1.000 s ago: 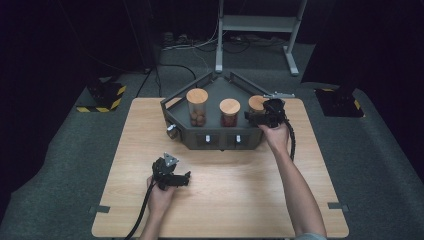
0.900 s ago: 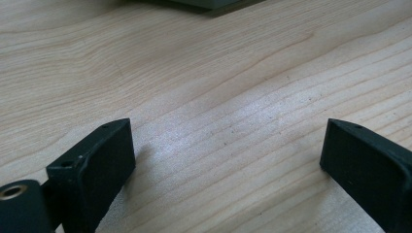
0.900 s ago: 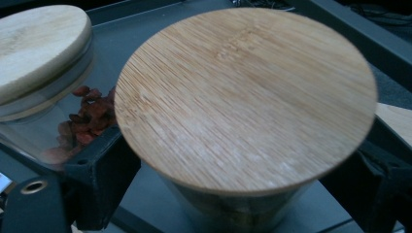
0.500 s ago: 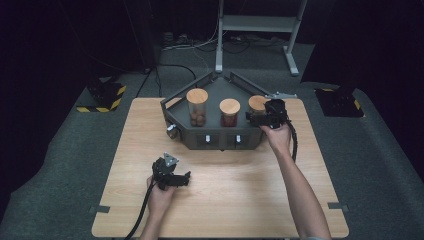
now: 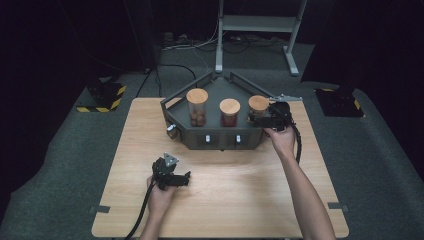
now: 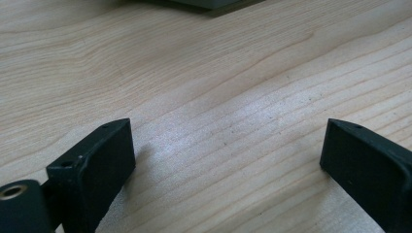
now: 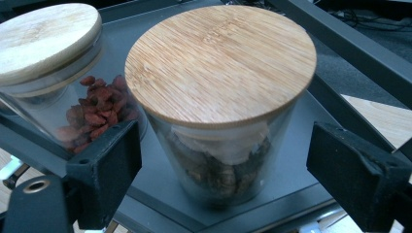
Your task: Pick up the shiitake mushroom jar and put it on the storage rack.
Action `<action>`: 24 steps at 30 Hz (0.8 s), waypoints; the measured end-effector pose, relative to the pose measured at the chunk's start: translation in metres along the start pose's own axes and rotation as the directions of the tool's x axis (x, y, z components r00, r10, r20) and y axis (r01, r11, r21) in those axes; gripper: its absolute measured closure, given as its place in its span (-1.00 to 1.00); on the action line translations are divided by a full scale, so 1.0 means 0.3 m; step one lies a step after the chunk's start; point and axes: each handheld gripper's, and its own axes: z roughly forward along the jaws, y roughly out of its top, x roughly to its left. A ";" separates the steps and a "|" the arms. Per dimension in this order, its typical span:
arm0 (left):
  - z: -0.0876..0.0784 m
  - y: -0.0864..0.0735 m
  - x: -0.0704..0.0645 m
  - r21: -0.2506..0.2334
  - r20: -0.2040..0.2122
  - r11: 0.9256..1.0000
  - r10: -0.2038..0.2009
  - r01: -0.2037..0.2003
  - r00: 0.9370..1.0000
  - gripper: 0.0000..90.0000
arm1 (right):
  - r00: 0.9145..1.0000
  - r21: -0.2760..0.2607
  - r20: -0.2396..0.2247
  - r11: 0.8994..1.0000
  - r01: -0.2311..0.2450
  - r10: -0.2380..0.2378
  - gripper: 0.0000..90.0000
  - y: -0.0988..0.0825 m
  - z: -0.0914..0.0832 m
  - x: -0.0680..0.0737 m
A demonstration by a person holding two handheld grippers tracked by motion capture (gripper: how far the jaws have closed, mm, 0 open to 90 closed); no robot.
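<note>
Three glass jars with bamboo lids stand on a dark grey angular stand. The right jar holds brownish pieces. My right gripper is open, its jaws on either side of this jar with a gap on both sides. The middle jar holds red dried berries. The left jar holds round brown nuts. My left gripper rests low over the wooden table, open wide with nothing between its jaws.
The stand sits at the table's far middle, with small knobs on its front face. Bare wood spreads across the near half of the table. Black-and-yellow blocks and a metal frame stand on the floor beyond.
</note>
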 end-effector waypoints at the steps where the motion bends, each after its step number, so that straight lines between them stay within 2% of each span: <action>1: 0.000 0.000 0.000 0.000 0.000 1.000 0.000 0.000 1.000 -0.87 | 1.000 -0.003 0.004 1.000 0.004 -0.004 -0.72 -0.002 -0.003 0.000; 24: 0.000 0.000 0.000 0.000 0.001 1.000 -0.001 0.001 1.000 -0.87 | 1.000 -0.015 -0.004 1.000 -0.007 0.007 -0.73 -0.054 -0.074 -0.007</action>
